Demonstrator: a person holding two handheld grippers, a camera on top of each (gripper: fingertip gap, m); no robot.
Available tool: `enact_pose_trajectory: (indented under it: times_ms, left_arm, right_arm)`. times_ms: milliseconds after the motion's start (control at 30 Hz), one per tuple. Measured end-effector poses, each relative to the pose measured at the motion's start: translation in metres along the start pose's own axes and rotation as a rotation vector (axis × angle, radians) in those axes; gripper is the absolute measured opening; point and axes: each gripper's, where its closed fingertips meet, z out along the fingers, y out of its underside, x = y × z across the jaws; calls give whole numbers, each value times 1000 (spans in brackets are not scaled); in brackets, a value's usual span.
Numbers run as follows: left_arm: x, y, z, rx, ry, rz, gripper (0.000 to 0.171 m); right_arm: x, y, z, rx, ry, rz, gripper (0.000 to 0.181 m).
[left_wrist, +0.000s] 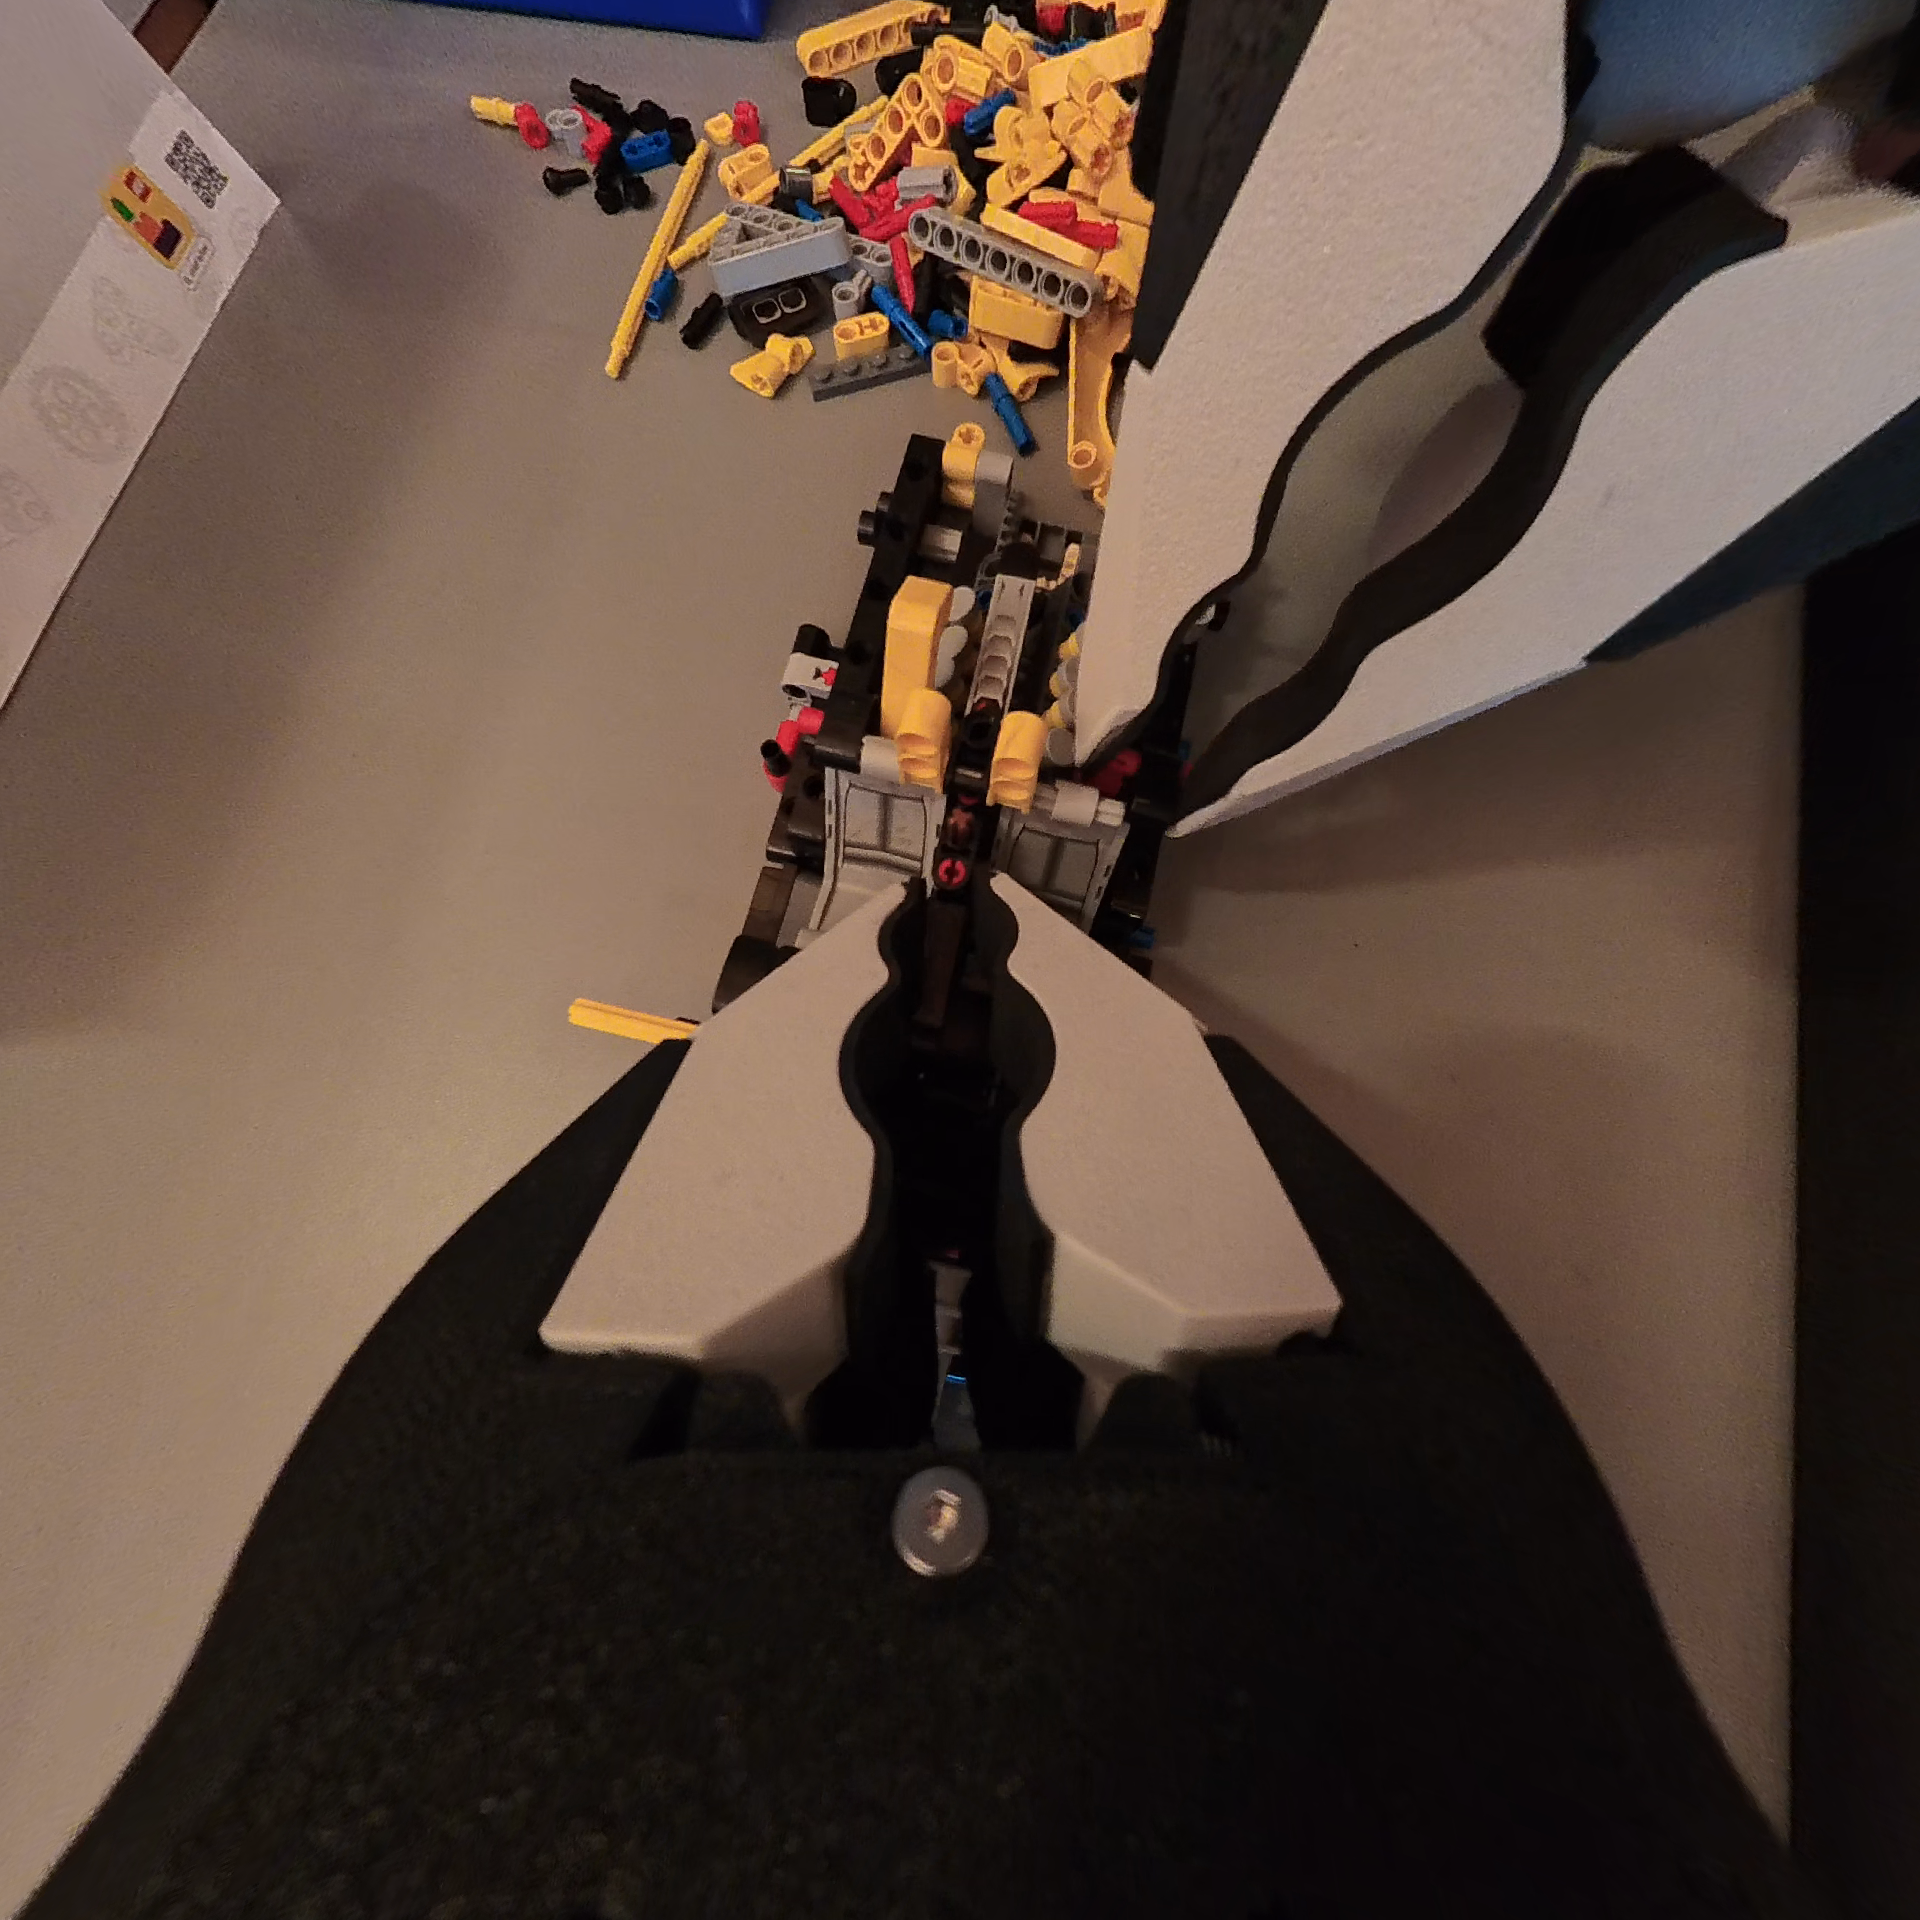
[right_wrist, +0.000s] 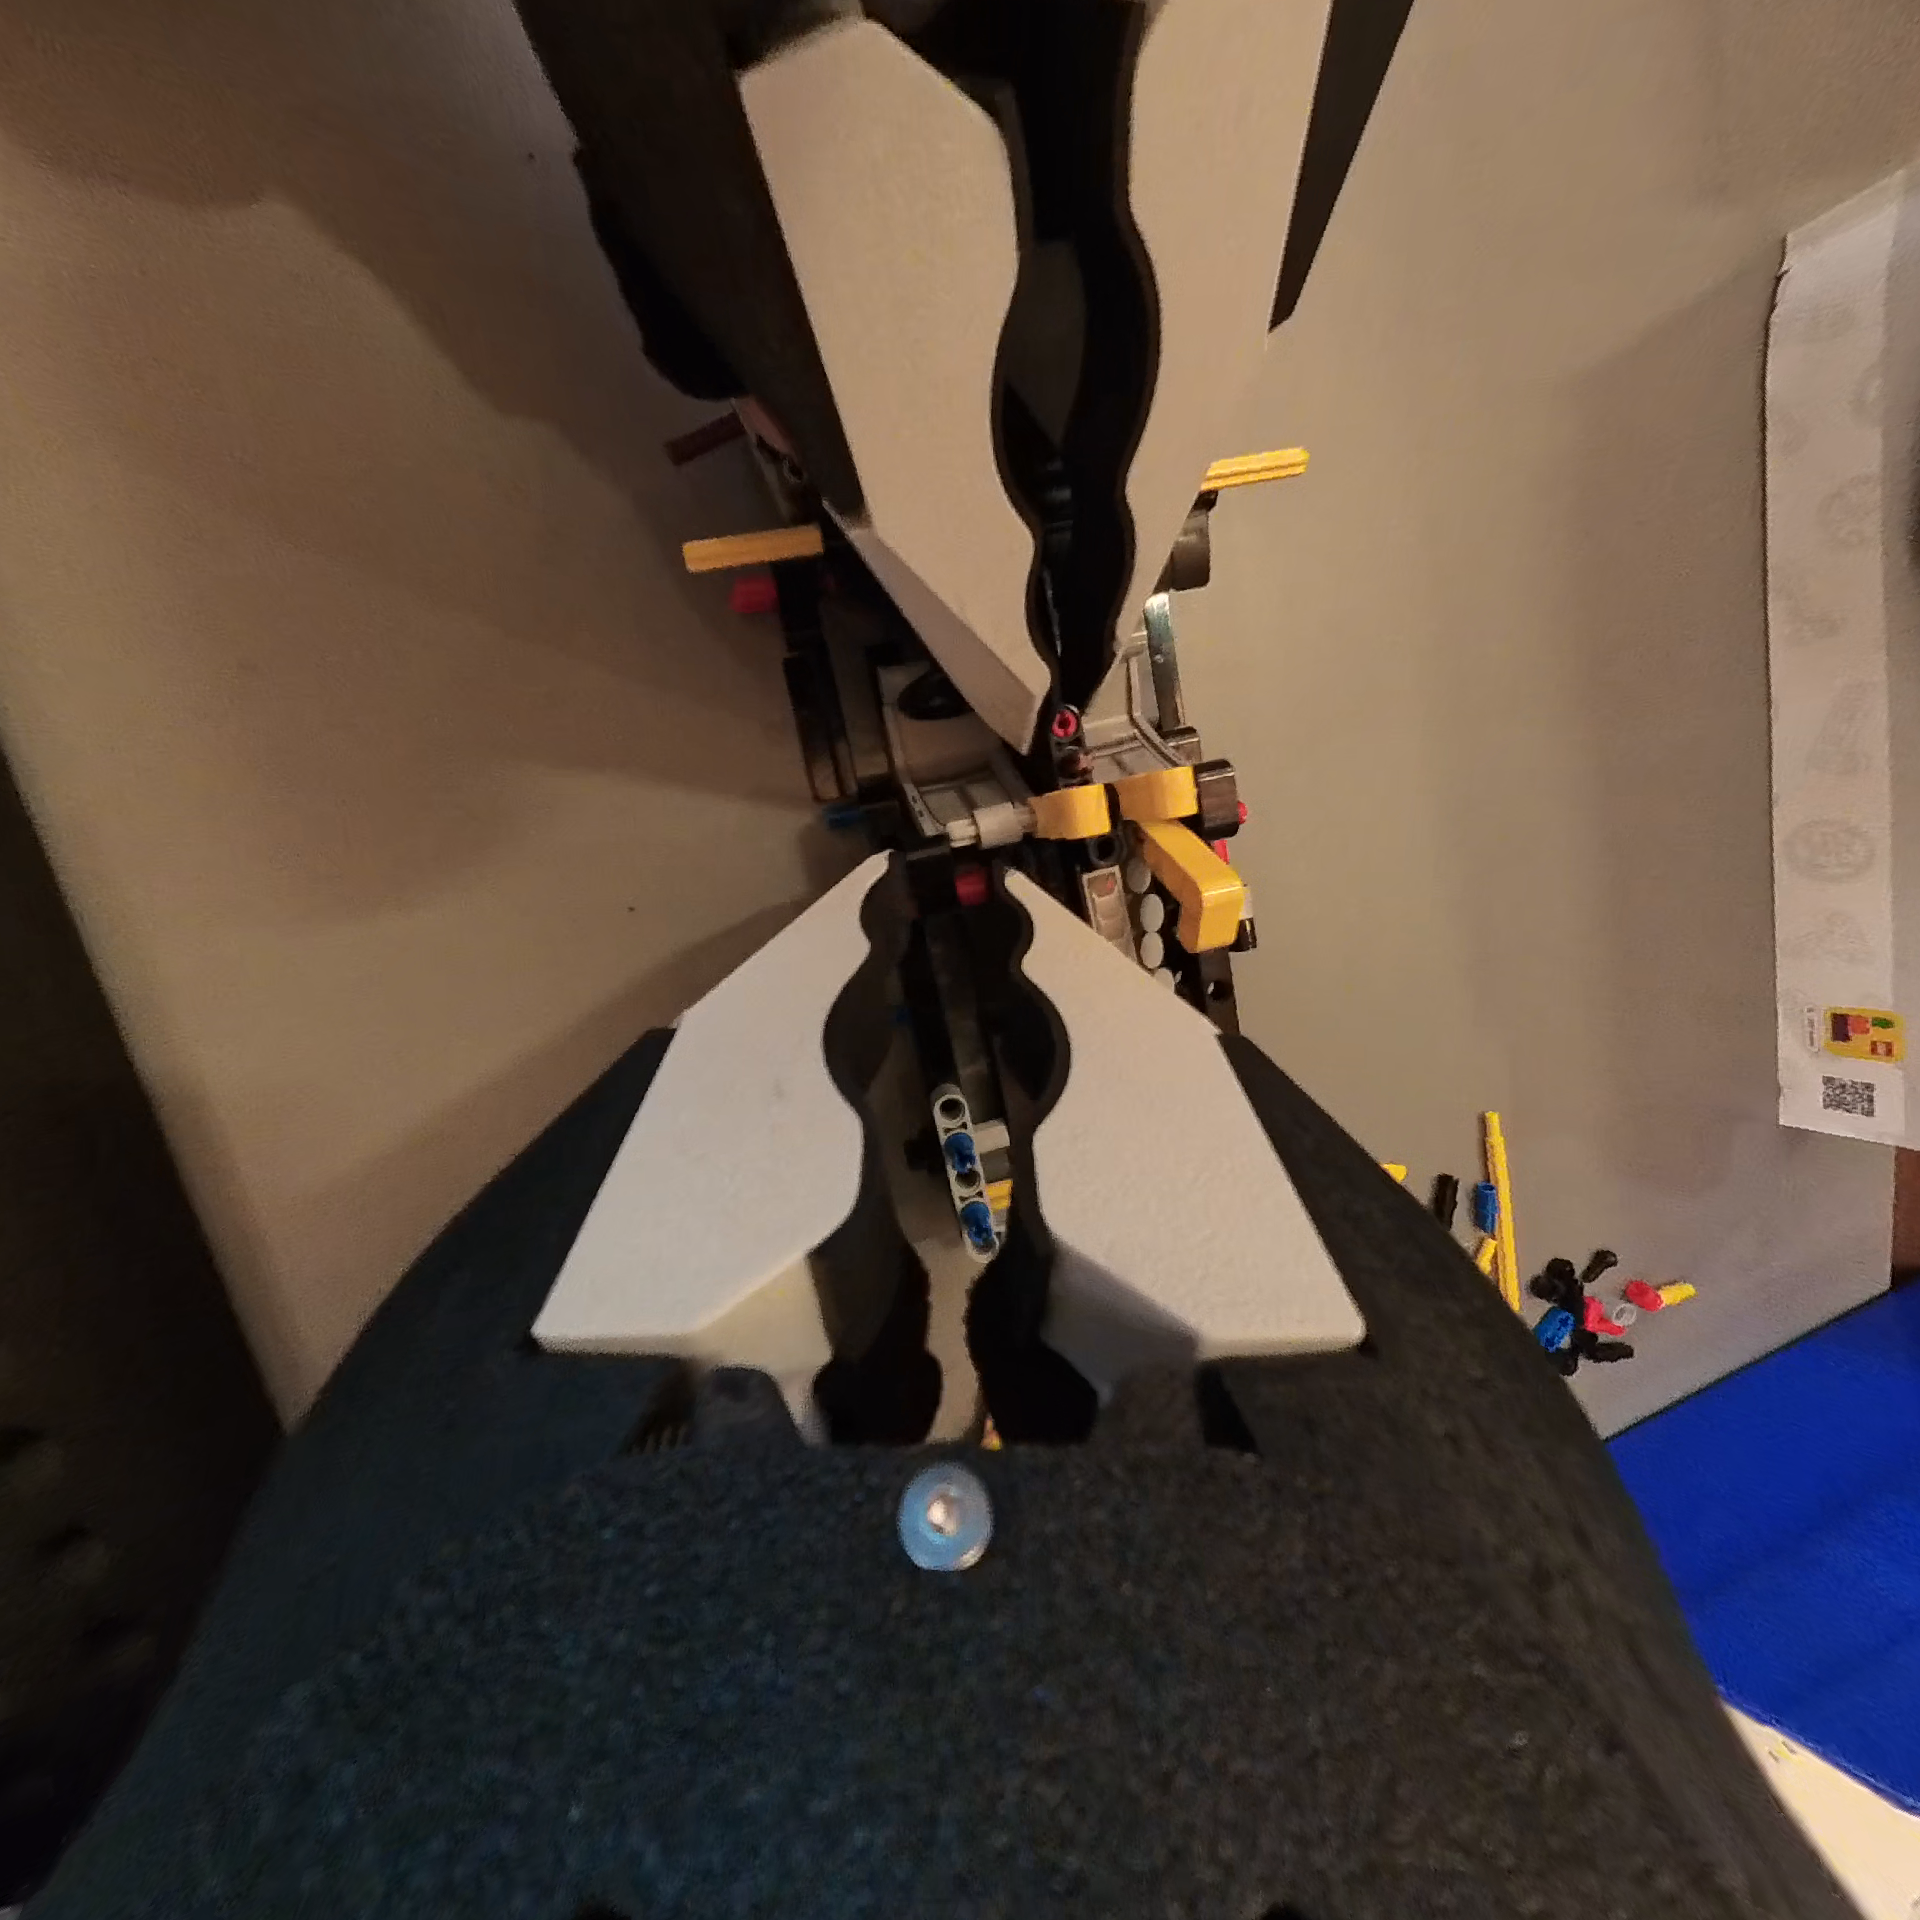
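A half-built brick model (left_wrist: 914, 665) of black, yellow and grey beams lies on the grey table (left_wrist: 416, 727). My left gripper (left_wrist: 951, 888) is shut on a dark beam along the model's near end. My right gripper (left_wrist: 1132, 790) reaches in from the upper right and clamps the model's black side frame. In the right wrist view the right gripper (right_wrist: 948, 868) is shut on the black frame of the model (right_wrist: 1195, 894), and the left gripper (right_wrist: 1065, 717) comes down from the top onto it. Yellow axles (right_wrist: 753, 548) stick out of the model's sides.
A pile of loose yellow, red, blue, black and grey pieces (left_wrist: 935, 187) lies beyond the model. A white printed sheet (left_wrist: 104, 312) lies at the far left. A blue mat (right_wrist: 1766, 1507) and a few loose pieces (right_wrist: 1558, 1309) are at the right. The grippers are tip to tip, or close to it.
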Motion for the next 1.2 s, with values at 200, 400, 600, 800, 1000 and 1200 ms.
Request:
enact_pose_trajectory:
  times_ms: [200, 400, 600, 800, 1000, 1200]
  left_arm:
    - [0, 0, 0, -1, 6, -5, 9]
    - [2, 0, 0, -3, 17, 4, 9]
    - [1, 0, 0, 1, 4, 5, 9]
    - [1, 0, 0, 3, 0, 6, 9]
    - [0, 0, 0, 4, 3, 4, 9]
    - [0, 0, 0, 6, 5, 3, 9]
  right_arm:
    - [-2, 2, -1, -11, -47, 4, 7]
    - [-2, 2, 0, 34, -122, 64, 7]
    - [3, 1, -3, 68, 24, 22, 27]
    - [0, 2, 5, 0, -44, -50, 23]
    - [-1, 3, 11, -30, -112, -13, 23]
    - [-1, 4, 9, -39, -116, -24, 23]
